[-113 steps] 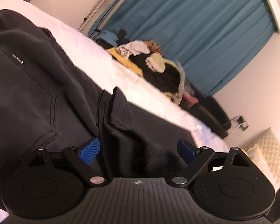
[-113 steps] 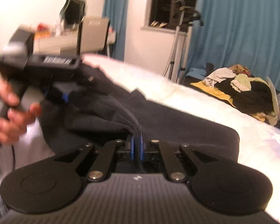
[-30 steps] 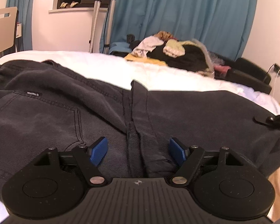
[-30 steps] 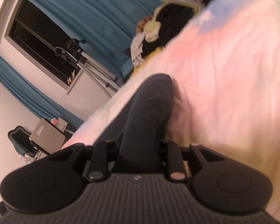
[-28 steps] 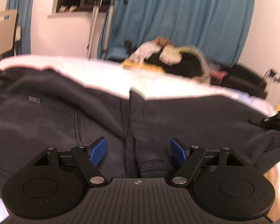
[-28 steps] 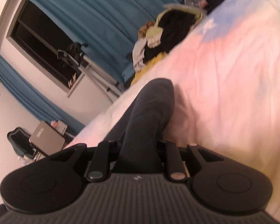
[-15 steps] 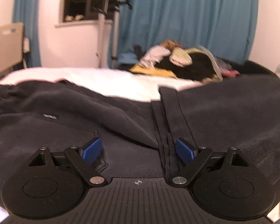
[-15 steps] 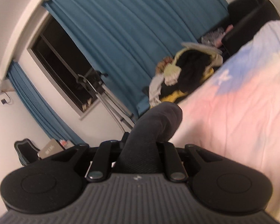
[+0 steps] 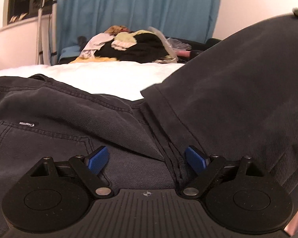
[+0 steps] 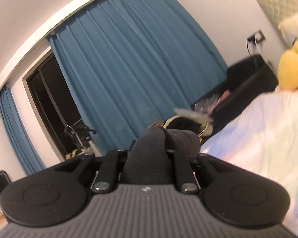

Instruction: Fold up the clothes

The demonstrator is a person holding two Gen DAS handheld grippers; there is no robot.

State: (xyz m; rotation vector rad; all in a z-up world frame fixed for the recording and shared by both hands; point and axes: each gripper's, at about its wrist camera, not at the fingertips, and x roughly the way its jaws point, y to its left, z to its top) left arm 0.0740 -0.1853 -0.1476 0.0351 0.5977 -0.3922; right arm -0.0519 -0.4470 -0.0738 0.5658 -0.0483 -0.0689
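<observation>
1 clothes pile [image 9: 129,47] behind trousers [image 9: 238,91]

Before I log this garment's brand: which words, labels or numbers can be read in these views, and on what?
Small white tab above the back pocket of the black trousers: lettering too small and blurred to read.
Nothing else in either view carries text.
</observation>
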